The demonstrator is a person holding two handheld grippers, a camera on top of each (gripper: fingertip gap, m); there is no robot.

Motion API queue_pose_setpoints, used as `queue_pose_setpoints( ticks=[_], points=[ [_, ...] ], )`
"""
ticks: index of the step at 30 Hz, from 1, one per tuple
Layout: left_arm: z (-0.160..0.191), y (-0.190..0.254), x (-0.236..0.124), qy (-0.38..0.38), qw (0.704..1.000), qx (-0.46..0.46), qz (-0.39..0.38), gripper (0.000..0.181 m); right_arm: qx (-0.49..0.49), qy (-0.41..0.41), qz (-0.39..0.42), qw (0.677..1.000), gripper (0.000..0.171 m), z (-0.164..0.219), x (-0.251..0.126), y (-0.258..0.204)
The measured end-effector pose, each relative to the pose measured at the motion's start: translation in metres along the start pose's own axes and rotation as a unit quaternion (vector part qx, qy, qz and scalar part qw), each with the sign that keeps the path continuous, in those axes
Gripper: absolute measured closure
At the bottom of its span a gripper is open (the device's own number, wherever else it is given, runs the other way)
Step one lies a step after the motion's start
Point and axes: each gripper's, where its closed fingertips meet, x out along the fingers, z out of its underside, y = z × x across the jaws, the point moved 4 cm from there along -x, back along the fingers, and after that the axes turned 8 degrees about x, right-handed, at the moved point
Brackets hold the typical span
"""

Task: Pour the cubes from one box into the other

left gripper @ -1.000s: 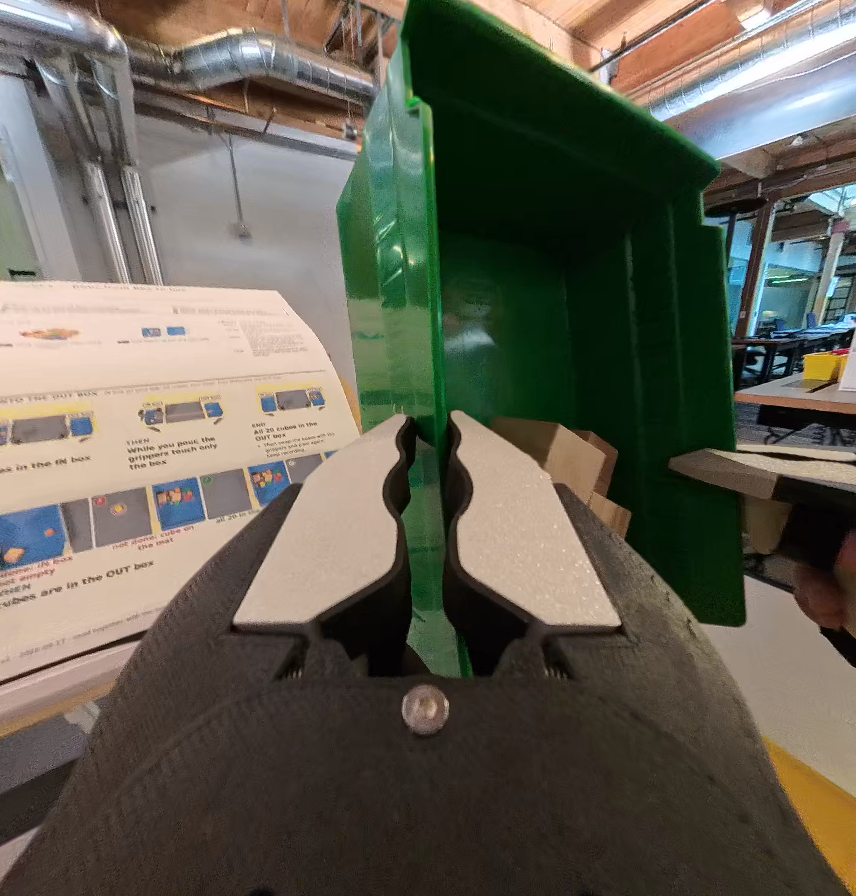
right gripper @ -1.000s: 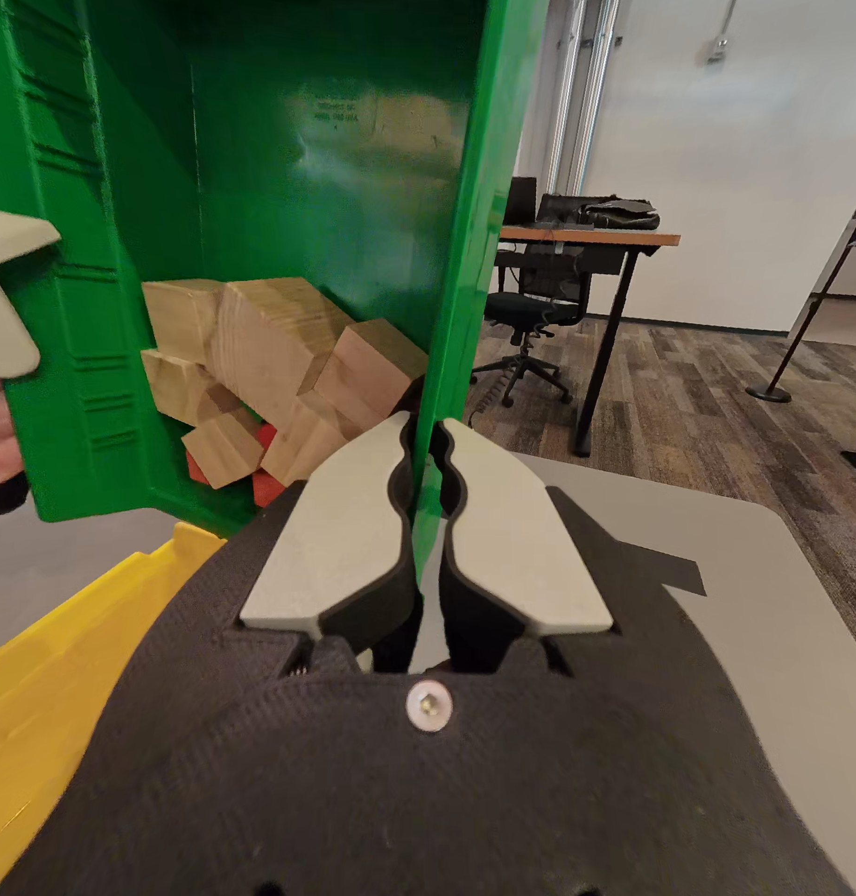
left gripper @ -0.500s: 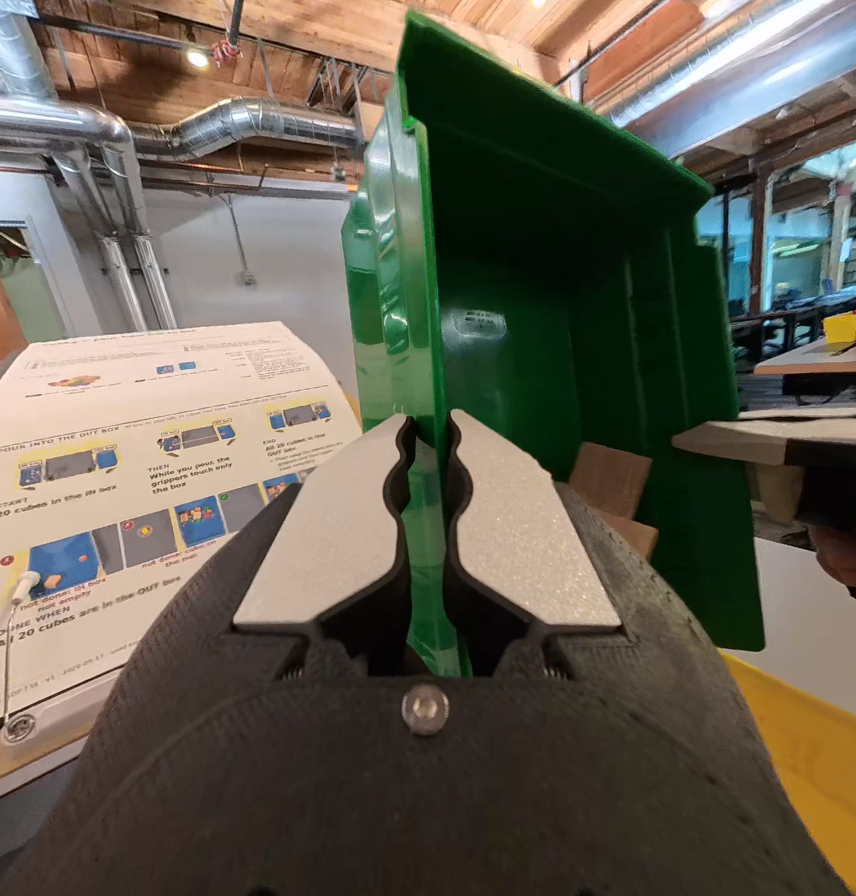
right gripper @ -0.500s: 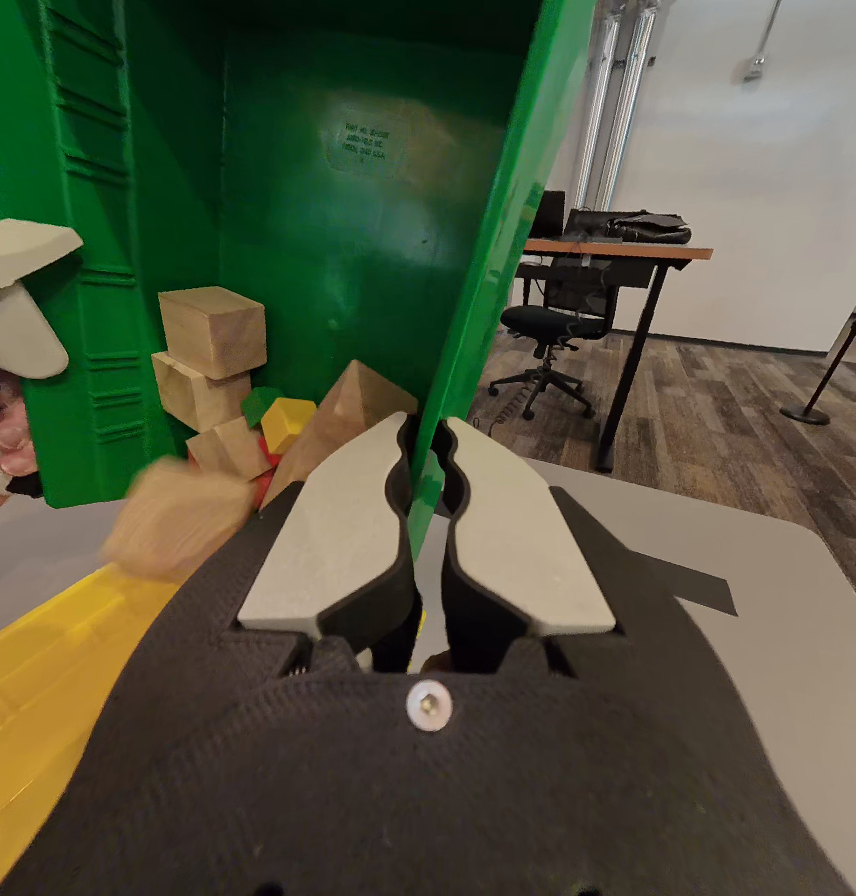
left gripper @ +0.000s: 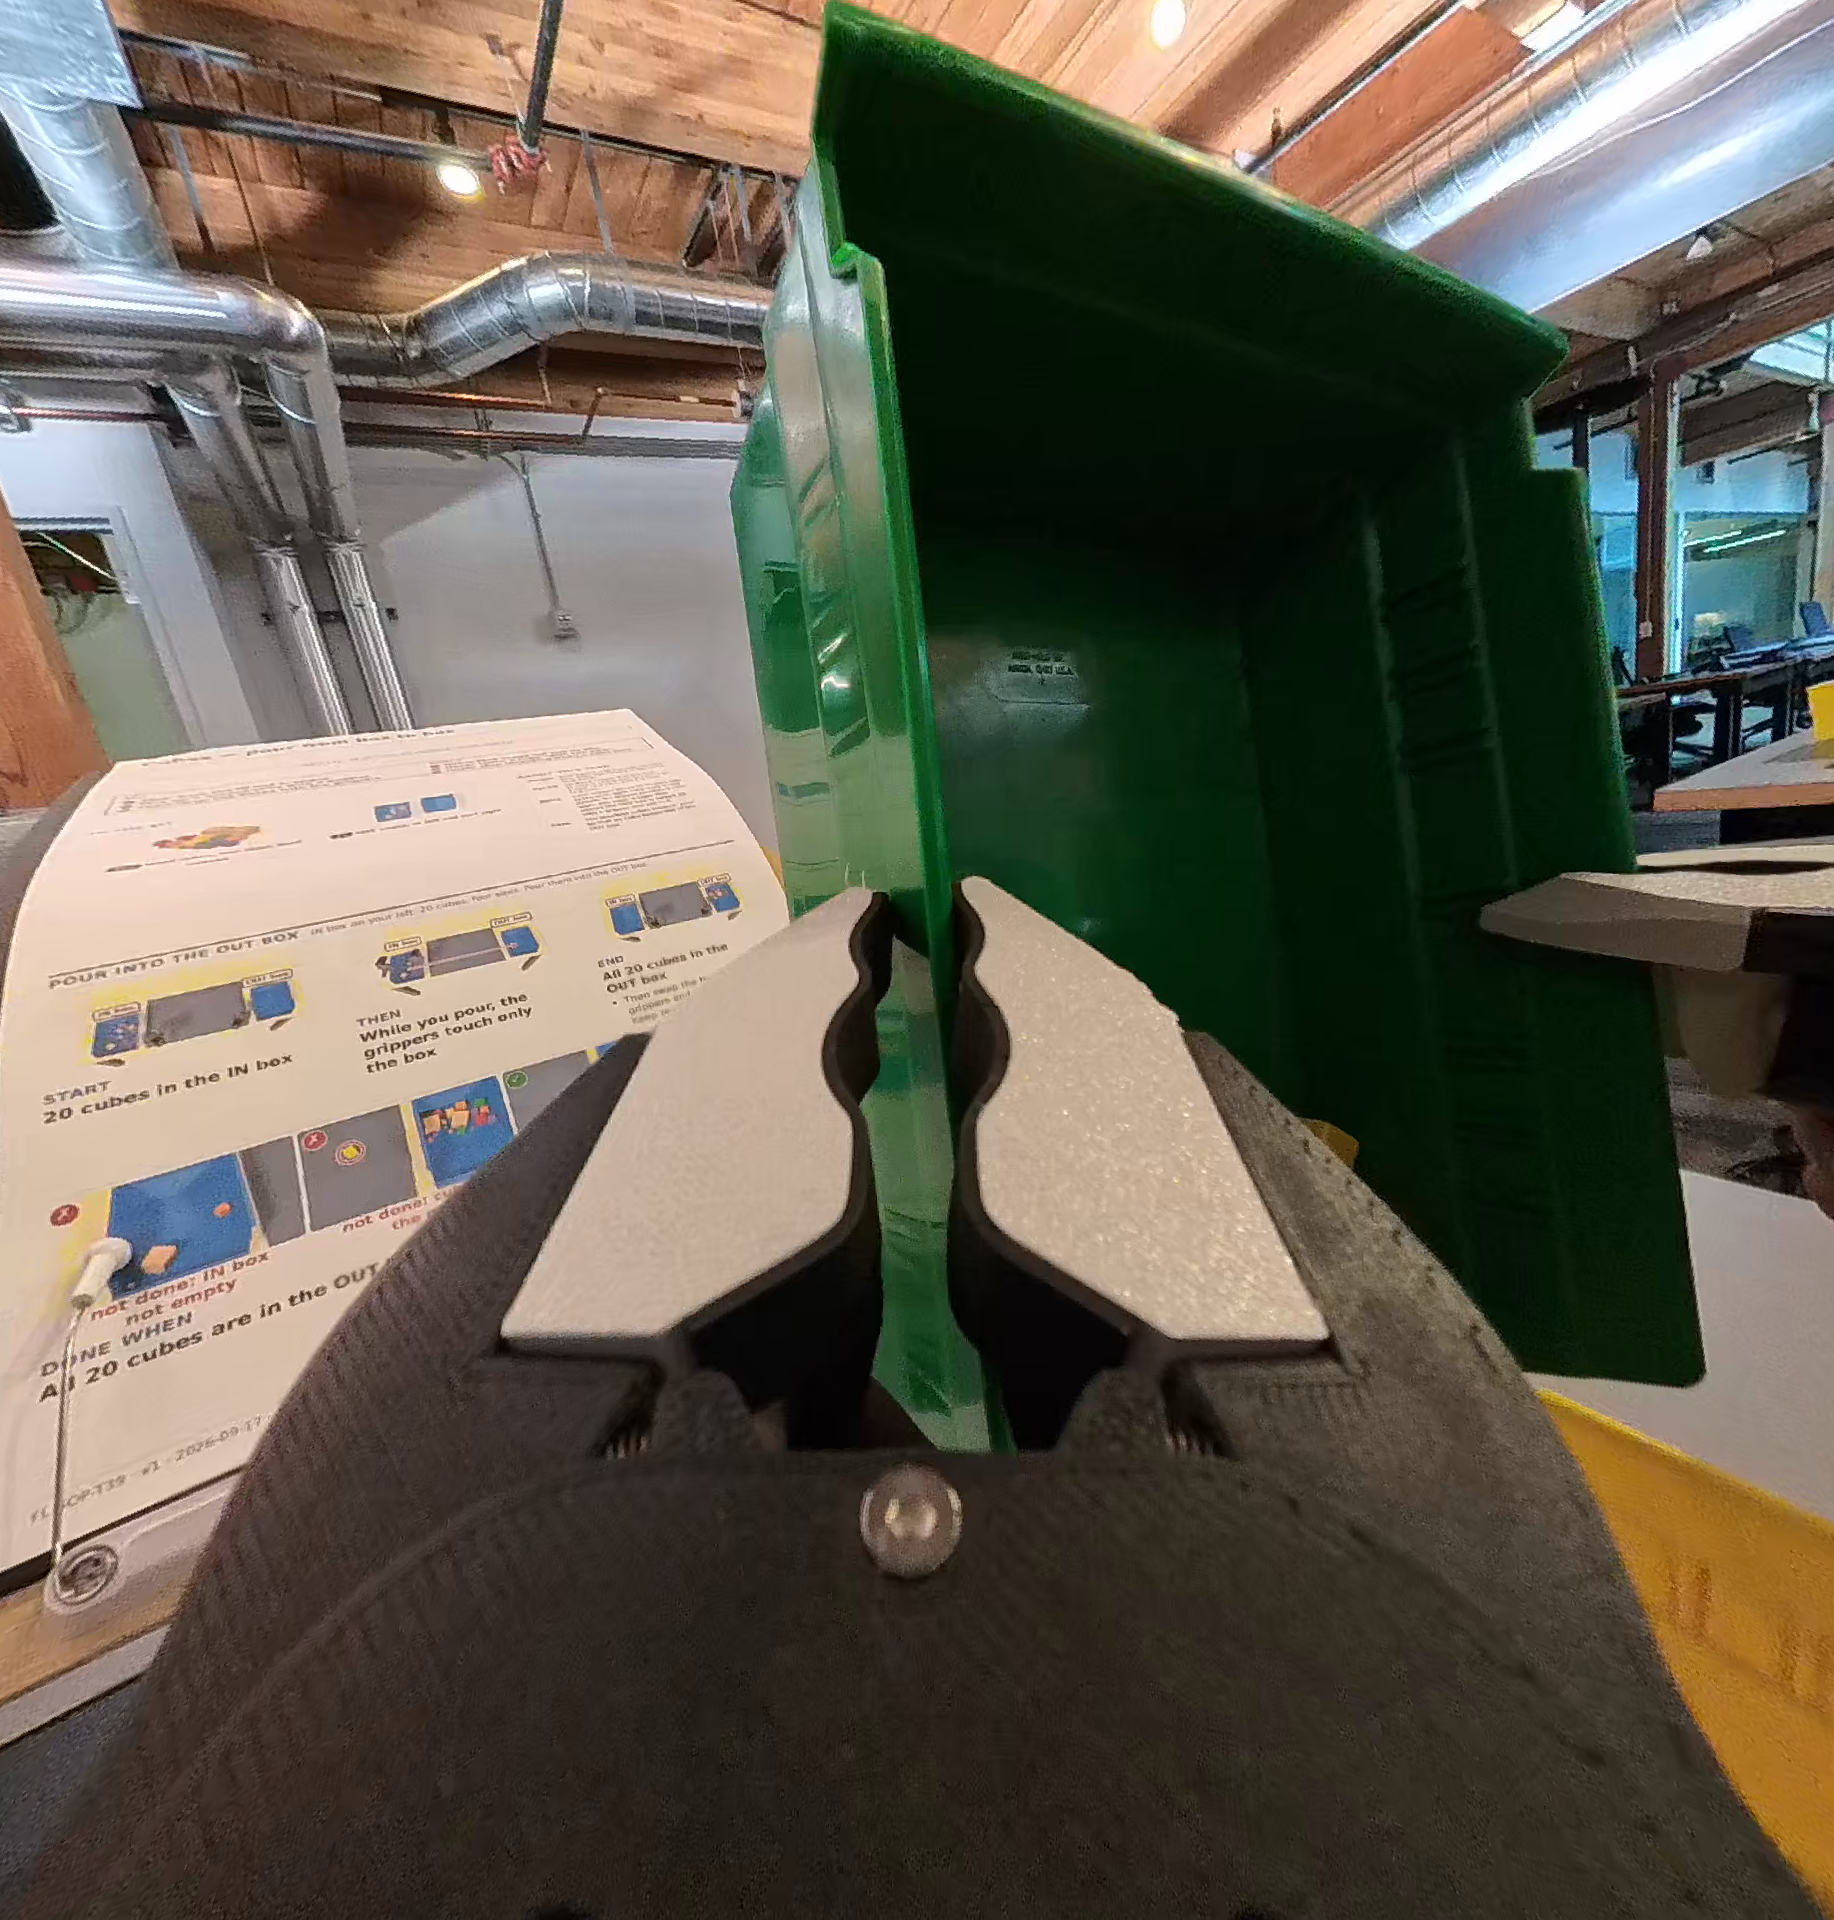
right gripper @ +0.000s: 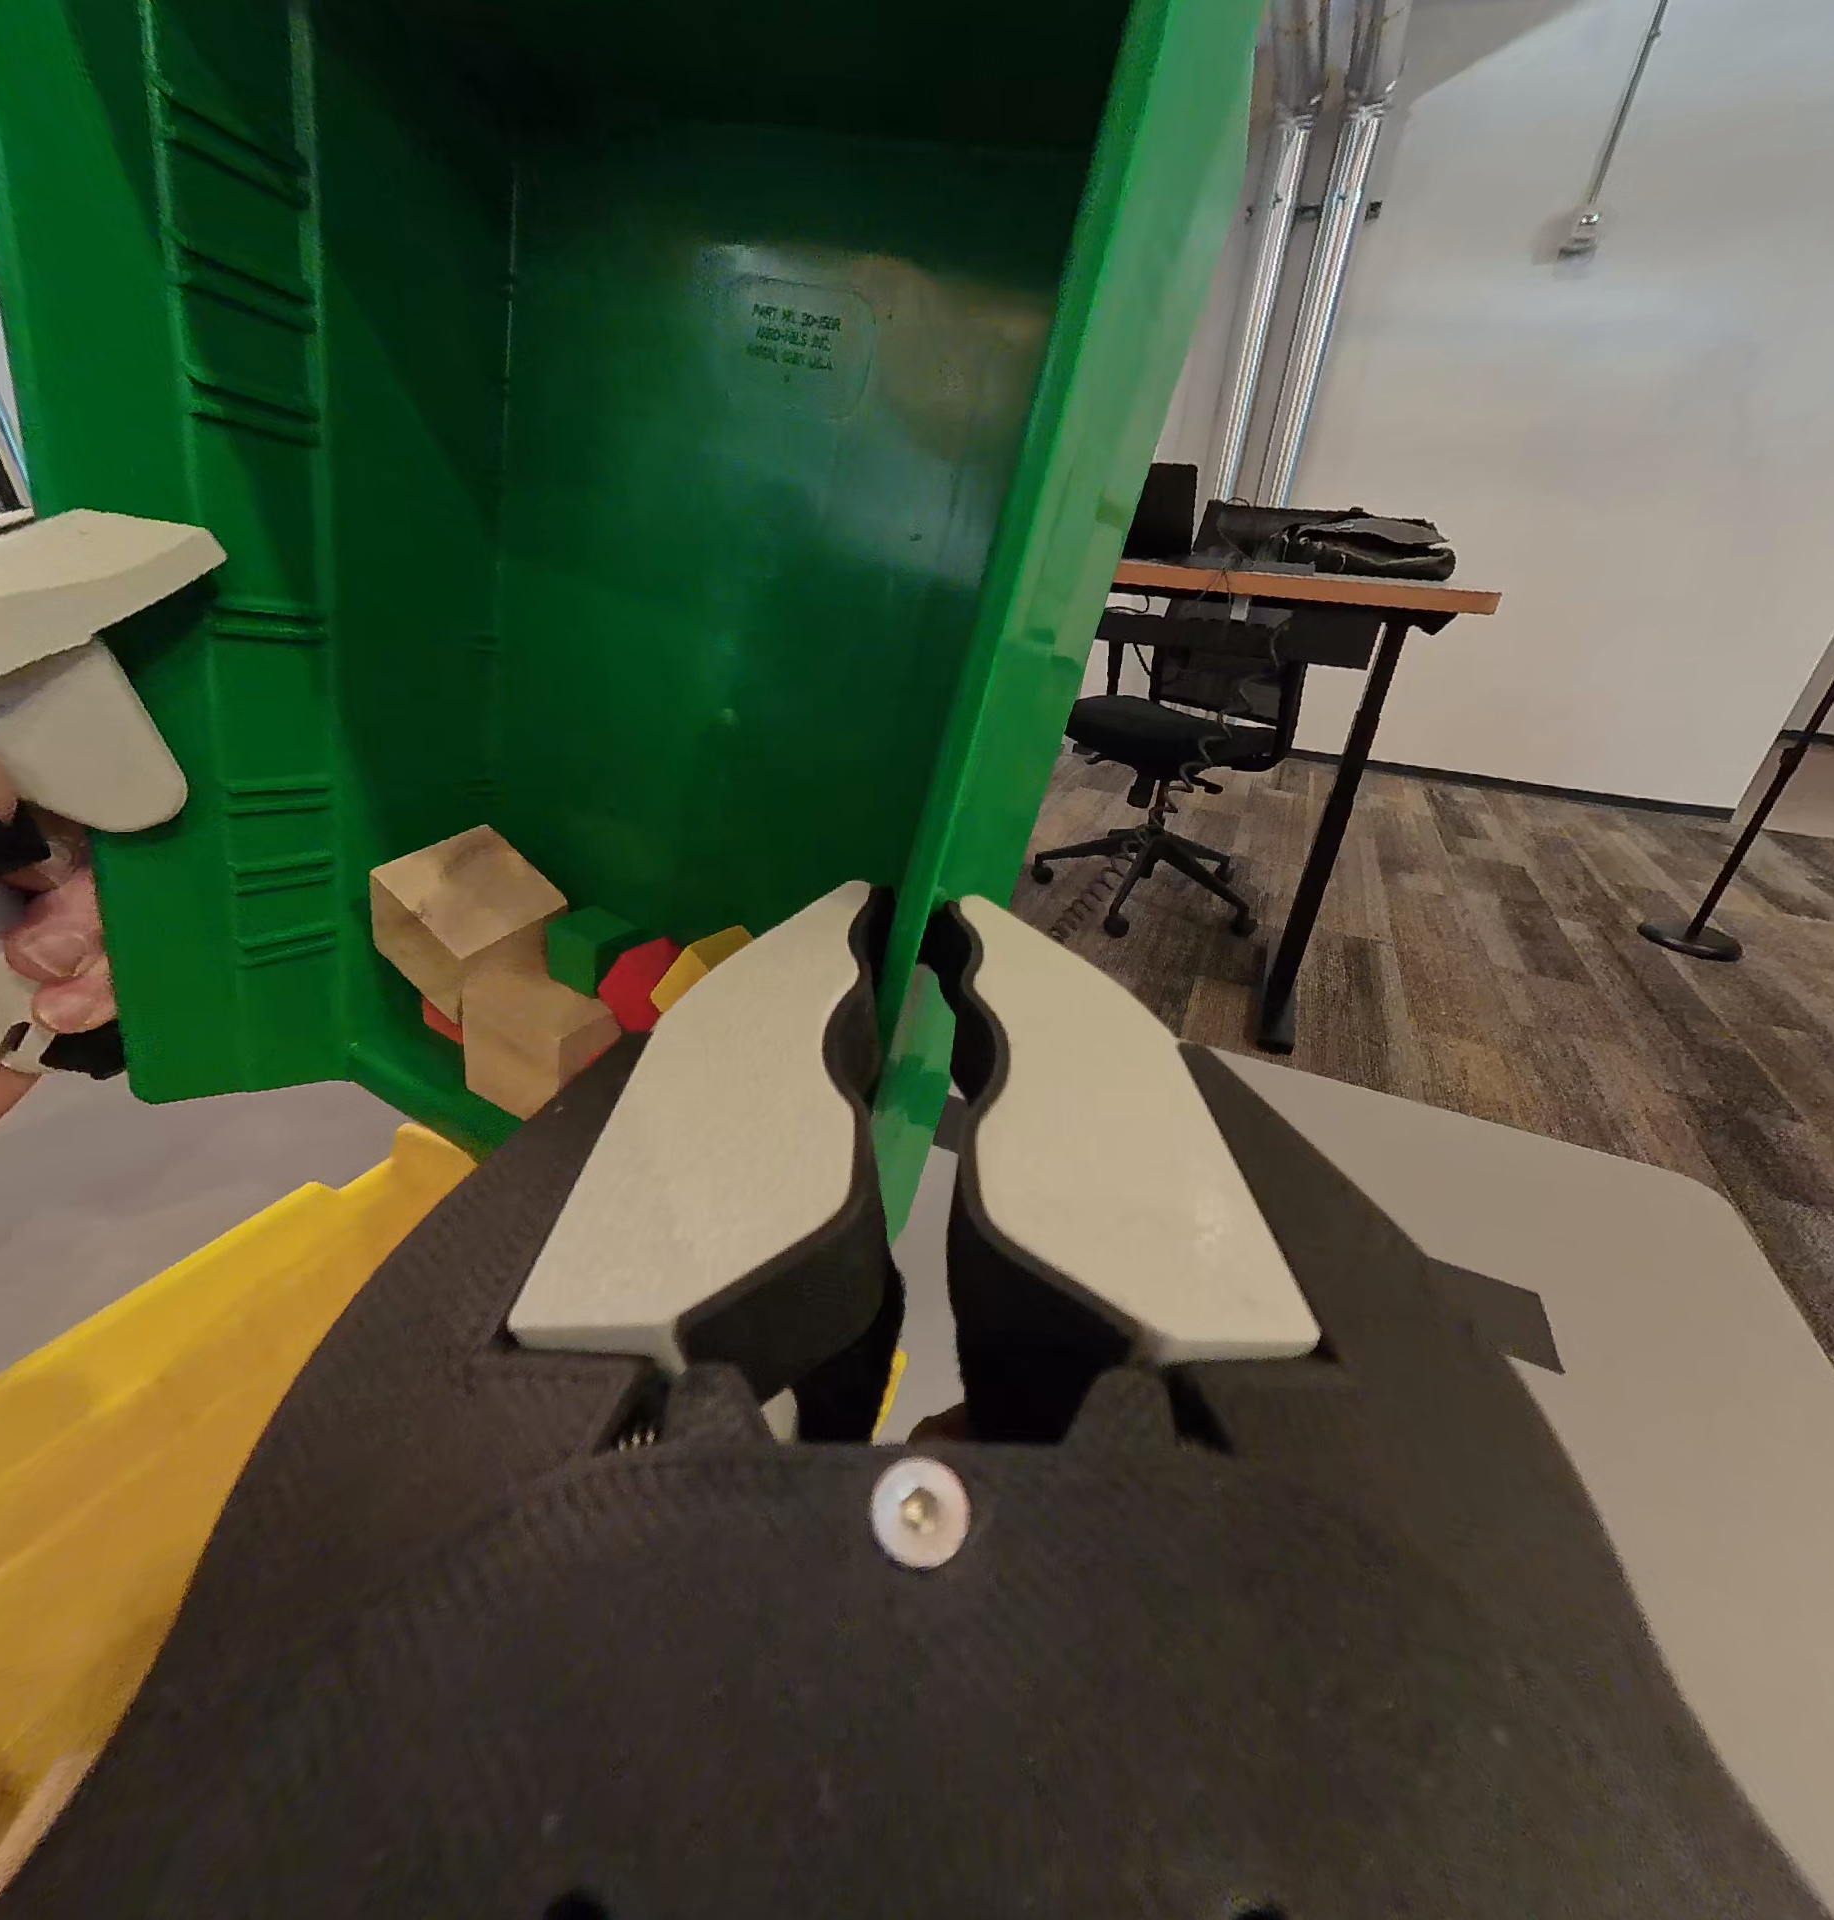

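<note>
Both grippers hold a green plastic box tipped steeply, its open top toward me. My left gripper is shut on one side wall. My right gripper is shut on the opposite wall of the green box. In the right wrist view several cubes sit at the box's low end: a plain wooden cube, a green one, a red one and a yellow one. A yellow box lies right below; its rim also shows in the left wrist view. No cubes show in the left wrist view.
A printed instruction sheet stands at the left. The grey table top runs to the right, with black tape on it. A desk and office chair stand beyond. A hand grips the left gripper's handle.
The green box has tipped steeper and risen. Most of the wooden cubes have slid out toward the yellow box; fewer are left at the low end.
</note>
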Motion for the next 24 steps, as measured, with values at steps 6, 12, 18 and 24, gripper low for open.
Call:
queue_pose_setpoints(
  ticks=[6,12,18,24],
  points=[
    [-0.004,-0.001,-0.002,0.013,1.000,0.005,-0.008,0.173,-0.008,0.026,-0.008,1.000,0.167,-0.012,-0.005,-0.006],
    [-0.016,-0.005,-0.008,0.030,0.999,0.019,-0.026,0.174,-0.022,0.046,-0.018,0.999,0.166,-0.026,-0.009,-0.016],
    [-0.024,-0.007,-0.006,0.043,0.998,0.023,-0.033,0.173,-0.036,0.063,-0.017,0.997,0.166,-0.038,-0.009,-0.018],
    [-0.033,-0.006,-0.004,0.058,0.998,0.023,-0.032,0.174,-0.034,0.073,-0.017,0.997,0.165,-0.043,-0.011,-0.017]
  ],
)
